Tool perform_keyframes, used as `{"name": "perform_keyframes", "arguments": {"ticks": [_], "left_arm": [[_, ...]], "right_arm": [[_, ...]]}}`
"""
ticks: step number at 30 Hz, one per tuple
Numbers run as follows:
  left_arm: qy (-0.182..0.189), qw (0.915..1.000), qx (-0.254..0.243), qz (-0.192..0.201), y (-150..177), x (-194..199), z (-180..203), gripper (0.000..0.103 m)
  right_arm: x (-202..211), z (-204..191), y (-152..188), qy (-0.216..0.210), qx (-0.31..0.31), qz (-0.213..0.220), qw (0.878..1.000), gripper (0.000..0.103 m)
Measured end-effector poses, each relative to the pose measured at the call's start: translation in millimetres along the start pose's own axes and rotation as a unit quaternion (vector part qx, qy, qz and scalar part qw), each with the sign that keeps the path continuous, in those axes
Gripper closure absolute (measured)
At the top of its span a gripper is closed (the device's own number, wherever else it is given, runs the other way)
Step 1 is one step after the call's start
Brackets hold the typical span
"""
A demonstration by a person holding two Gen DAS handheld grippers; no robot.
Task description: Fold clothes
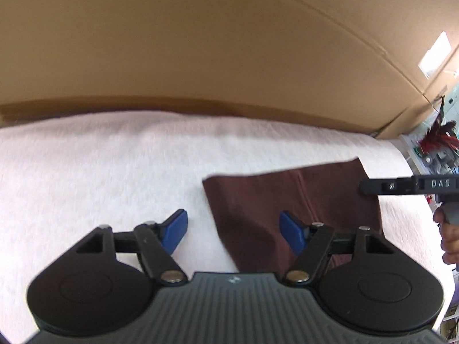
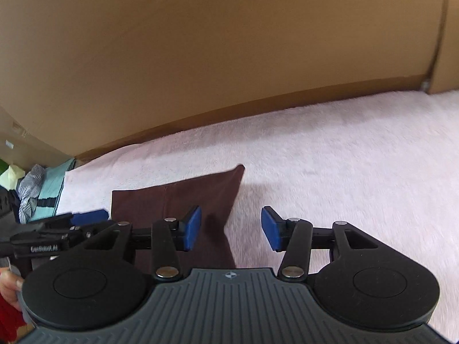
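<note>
A folded dark brown garment (image 1: pixel 289 209) lies flat on a pale pink fleece blanket (image 1: pixel 114 166). My left gripper (image 1: pixel 233 230) is open and empty, low over the garment's left edge, its right pad above the cloth. My right gripper (image 2: pixel 231 228) is open and empty, straddling the brown garment's (image 2: pixel 178 200) right edge. The right gripper's arm shows at the right edge of the left wrist view (image 1: pixel 407 186). The left gripper's blue pad shows at the left of the right wrist view (image 2: pixel 89 216).
A tall cardboard wall (image 1: pixel 200 43) stands along the blanket's far edge. Other clothes, striped and teal (image 2: pixel 40 195), lie beyond the blanket's left end. A shelf with red feathers (image 1: pixel 439 134) stands to the far right.
</note>
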State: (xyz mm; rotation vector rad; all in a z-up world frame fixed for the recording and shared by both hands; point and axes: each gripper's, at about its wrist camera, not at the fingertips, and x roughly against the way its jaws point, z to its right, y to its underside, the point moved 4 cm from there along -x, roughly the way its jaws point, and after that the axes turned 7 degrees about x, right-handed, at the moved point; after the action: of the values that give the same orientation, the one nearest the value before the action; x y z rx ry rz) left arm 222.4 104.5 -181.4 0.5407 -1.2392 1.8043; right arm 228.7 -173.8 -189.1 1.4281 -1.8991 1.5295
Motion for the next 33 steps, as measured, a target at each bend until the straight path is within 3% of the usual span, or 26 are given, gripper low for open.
{"name": "perform_keyframes", "arguments": {"ticks": [5,6,7,9,10,11,18,33], "left_arm": [[0.008,0.9994,-0.033,0.005,-8.8,-14.5,4.2,0.034],[0.012,0.9994,-0.031,0.007,-10.5,-15.2,3.6,0.034],[0.017,0.9994,-0.029,0.010,-12.2,-15.7,3.0,0.037],[0.014,0.9991,-0.039,0.012,-12.9,-17.3,4.3,0.079],[0.015,0.9990,-0.041,0.008,-13.5,-18.5,3.5,0.095],[0.017,0.9990,-0.042,0.002,-14.1,-19.8,2.4,0.103],[0.000,0.9963,-0.083,0.023,-29.4,-31.4,7.9,0.101],[0.014,0.9945,-0.103,0.013,-43.0,-19.9,10.8,0.100]], "right_arm": [[-15.1,5.7,-7.6,-0.020,-0.001,-0.006,1.000,0.059],[-16.2,6.9,-9.1,-0.024,-0.004,-0.005,1.000,0.070],[-17.5,7.9,-10.9,-0.030,-0.006,-0.005,1.000,0.094],[-20.7,8.9,-15.5,-0.043,-0.006,-0.010,0.999,0.100],[-22.2,8.8,-17.7,-0.038,0.005,-0.009,0.999,0.100],[-23.7,8.7,-19.9,-0.032,0.015,-0.008,0.999,0.100],[-34.0,8.1,-34.6,0.007,0.085,-0.001,0.996,0.102],[-19.4,-12.4,-42.9,-0.007,0.116,0.002,0.993,0.101]]}}
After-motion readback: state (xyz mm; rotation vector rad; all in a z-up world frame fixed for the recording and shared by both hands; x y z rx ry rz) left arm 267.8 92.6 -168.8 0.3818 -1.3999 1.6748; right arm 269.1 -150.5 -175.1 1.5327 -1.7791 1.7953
